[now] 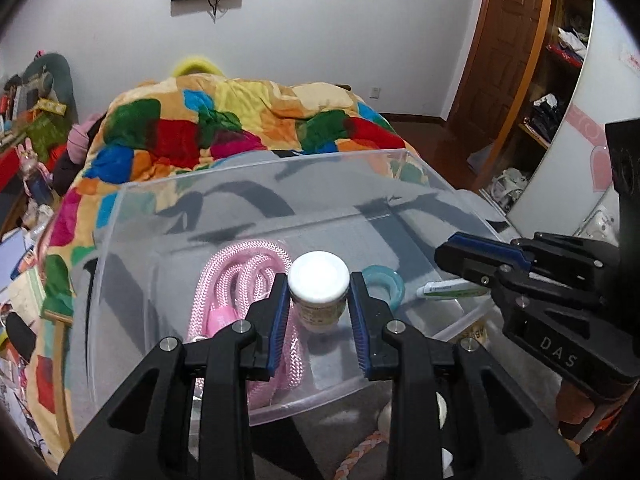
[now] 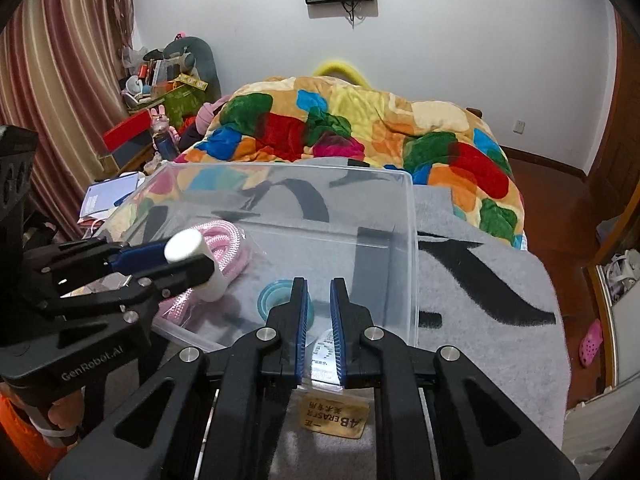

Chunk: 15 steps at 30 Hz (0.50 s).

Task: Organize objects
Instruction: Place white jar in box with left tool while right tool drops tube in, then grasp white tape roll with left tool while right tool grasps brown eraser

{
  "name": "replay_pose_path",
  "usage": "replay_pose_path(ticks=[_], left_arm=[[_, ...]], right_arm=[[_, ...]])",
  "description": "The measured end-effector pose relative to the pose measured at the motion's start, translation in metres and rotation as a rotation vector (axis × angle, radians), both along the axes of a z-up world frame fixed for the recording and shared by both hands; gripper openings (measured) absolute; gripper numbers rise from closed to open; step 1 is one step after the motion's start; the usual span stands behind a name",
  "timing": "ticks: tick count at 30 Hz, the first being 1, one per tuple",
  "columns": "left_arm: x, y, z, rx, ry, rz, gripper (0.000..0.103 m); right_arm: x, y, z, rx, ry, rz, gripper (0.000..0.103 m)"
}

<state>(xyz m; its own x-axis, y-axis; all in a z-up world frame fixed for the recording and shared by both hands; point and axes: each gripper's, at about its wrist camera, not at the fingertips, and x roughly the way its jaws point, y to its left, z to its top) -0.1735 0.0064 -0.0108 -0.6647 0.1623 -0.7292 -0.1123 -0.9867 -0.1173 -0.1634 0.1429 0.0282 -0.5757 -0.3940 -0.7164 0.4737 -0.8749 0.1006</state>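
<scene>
A clear plastic bin (image 1: 168, 216) sits on a grey blanket on the bed. My left gripper (image 1: 319, 286) is shut on a white-capped jar (image 1: 319, 280) and holds it over the bin; the jar also shows in the right wrist view (image 2: 188, 252). A pink rope (image 1: 244, 272) and a teal tape ring (image 1: 384, 280) lie inside the bin. My right gripper (image 2: 319, 320) is shut on a white tube (image 2: 326, 356) at the bin's near right edge; the tube also shows in the left wrist view (image 1: 448, 290).
A tan eraser (image 2: 334, 420) lies on the grey blanket (image 2: 480, 300) below my right gripper. A colourful quilt (image 1: 240, 128) covers the bed behind the bin. Cluttered items stand at the left (image 2: 168, 92). A wardrobe (image 1: 560, 80) is at the right.
</scene>
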Motion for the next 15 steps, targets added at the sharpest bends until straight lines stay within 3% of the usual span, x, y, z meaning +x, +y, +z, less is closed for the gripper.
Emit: replay_pose_path(ticks=[2,6,15], left_arm=[[0.001,-0.001,0.001,0.011,-0.004,-0.006,0.029],[0.008,-0.005,0.008,0.030,0.005,-0.007,0.044],[0.041,-0.008,0.031,-0.007,0.091,0.006,0.054]], right_arm=[[0.002,0.000,0.001,0.004,-0.002,0.008,0.011],[0.008,0.002,0.007,-0.010,-0.012,0.022,0.012],[0.043,0.016,0.024,-0.017,0.046,0.040,0.028]])
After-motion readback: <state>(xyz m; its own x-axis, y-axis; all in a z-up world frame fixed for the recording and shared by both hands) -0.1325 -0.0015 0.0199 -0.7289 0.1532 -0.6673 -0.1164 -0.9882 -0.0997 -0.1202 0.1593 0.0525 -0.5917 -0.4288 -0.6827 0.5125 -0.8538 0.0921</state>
